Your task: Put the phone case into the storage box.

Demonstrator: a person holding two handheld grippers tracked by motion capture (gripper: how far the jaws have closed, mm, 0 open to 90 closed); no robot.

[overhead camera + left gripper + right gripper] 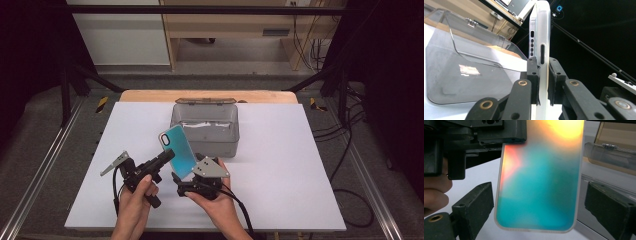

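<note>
The left gripper [167,156] is clamping the phone case [177,151] by its thin edge, holding it above the near table [280,165], just in front of the clear box [205,129]. The right gripper [184,176] is standing open, its jaws clear of the case. A handover appears finished; stowing remains. The left gripper view is showing button cutouts along the case [541,42]; the right gripper view is showing its teal back [539,195].

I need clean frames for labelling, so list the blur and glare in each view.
High view: soft all over, dark at both sides. Left gripper view: the phone case edge is sharp, with a glare patch on the clear box. Right gripper view: the case's back is blurred, washed orange-yellow at the top.
</note>
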